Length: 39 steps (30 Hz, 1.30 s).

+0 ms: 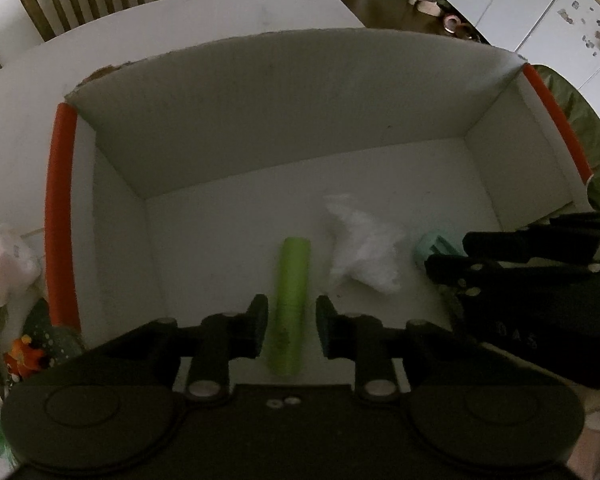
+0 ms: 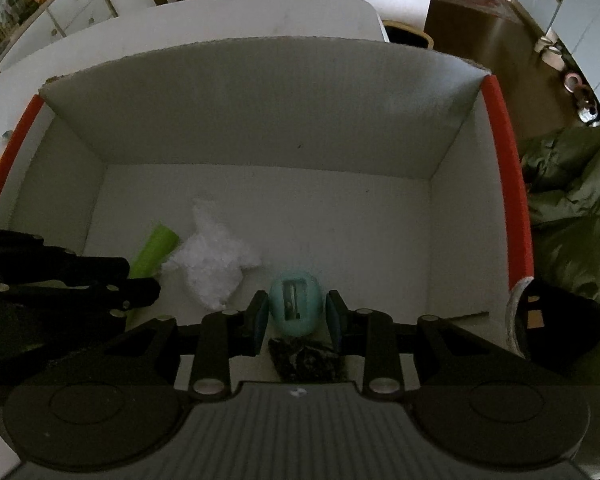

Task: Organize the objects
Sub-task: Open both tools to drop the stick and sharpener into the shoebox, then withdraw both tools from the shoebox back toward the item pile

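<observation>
Between my left fingers (image 1: pixel 256 326) lies the green tube (image 1: pixel 291 304), smooth matt plastic by the look of it. Beside it, off my right-hand pad, the white wad (image 1: pixel 364 248) looks soft, crumpled and fluffy, like tissue or thin plastic; I cannot tell which. Between my right fingers (image 2: pixel 257 322) sits the teal egg-shaped sharpener (image 2: pixel 296 304), smooth plastic with a dull metal blade set in its top. Just behind it, nearer my palm, a dark lump (image 2: pixel 306 360) looks rough and crinkled. All around is the box (image 2: pixel 260 120): matt white corrugated cardboard, side rims capped in smooth red-orange. My linkages are matt black plastic with shiny metal pins.
</observation>
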Tool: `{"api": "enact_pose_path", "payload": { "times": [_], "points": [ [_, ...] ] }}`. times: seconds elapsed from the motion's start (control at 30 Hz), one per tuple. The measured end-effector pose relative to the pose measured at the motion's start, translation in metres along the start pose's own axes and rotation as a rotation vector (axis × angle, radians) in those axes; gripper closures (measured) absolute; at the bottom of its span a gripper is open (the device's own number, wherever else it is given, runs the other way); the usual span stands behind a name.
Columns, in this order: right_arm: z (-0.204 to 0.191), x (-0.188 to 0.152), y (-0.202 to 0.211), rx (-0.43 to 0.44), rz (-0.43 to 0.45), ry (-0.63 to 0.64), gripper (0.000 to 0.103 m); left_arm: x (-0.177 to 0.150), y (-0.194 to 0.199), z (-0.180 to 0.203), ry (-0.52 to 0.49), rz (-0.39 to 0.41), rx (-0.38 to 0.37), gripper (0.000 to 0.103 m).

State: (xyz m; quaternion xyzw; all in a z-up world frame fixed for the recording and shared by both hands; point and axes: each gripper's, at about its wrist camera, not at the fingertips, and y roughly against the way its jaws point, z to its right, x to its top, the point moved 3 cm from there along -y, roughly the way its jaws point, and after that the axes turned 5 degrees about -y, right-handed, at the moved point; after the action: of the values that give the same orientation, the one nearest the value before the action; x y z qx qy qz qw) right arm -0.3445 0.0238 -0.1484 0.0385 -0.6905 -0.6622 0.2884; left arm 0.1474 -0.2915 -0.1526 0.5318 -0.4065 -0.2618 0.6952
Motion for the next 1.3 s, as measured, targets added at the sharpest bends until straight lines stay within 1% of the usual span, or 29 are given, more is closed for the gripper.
{"api": "enact_pose_path", "payload": {
  "times": [0.13, 0.17, 0.23, 0.27, 0.4, 0.5, 0.63, 0.7, 0.73, 0.83, 0.93, 1.17, 1.3],
  "points": [
    [0.0, -0.003, 0.007, 0.0, 0.018, 0.02, 0.072, -0.003, 0.005, -0.001, -0.01, 0.013, -0.011, 0.071],
    [0.001, -0.004, 0.009, 0.003, 0.025, 0.027, 0.069, -0.004, 0.007, -0.002, -0.016, 0.017, -0.011, 0.068],
    [0.004, -0.006, 0.014, 0.008, 0.041, 0.031, 0.061, -0.006, 0.011, 0.0, -0.026, 0.028, -0.011, 0.068],
    [0.004, -0.008, 0.018, 0.016, 0.051, 0.03, 0.06, -0.007, 0.014, 0.0, -0.032, 0.035, -0.016, 0.067],
    [0.006, -0.014, 0.032, 0.042, 0.078, 0.022, 0.06, -0.011, 0.028, 0.0, -0.04, 0.067, -0.027, 0.065],
    [0.011, -0.012, 0.038, 0.064, 0.092, 0.005, 0.06, -0.015, 0.042, 0.001, -0.058, 0.098, -0.031, 0.063],
    [0.014, -0.019, 0.055, 0.109, 0.113, -0.01, 0.06, -0.023, 0.061, 0.004, -0.079, 0.14, -0.046, 0.063],
    [0.015, -0.022, 0.065, 0.135, 0.126, -0.025, 0.057, -0.03, 0.072, 0.006, -0.096, 0.168, -0.053, 0.063],
    [0.015, -0.024, 0.07, 0.144, 0.135, -0.027, 0.055, -0.026, 0.073, 0.011, -0.106, 0.181, -0.053, 0.063],
    [0.012, -0.028, 0.086, 0.163, 0.162, -0.024, 0.054, -0.033, 0.088, 0.013, -0.129, 0.223, -0.059, 0.062],
    [0.011, -0.033, 0.1, 0.179, 0.191, -0.021, 0.054, -0.04, 0.098, 0.016, -0.13, 0.252, -0.08, 0.061],
    [0.001, -0.051, 0.131, 0.211, 0.264, -0.021, 0.053, -0.061, 0.13, -0.002, -0.12, 0.321, -0.12, 0.057],
    [-0.011, -0.062, 0.145, 0.241, 0.294, -0.038, 0.053, -0.076, 0.149, -0.015, -0.141, 0.371, -0.122, 0.05]
  ]
}}
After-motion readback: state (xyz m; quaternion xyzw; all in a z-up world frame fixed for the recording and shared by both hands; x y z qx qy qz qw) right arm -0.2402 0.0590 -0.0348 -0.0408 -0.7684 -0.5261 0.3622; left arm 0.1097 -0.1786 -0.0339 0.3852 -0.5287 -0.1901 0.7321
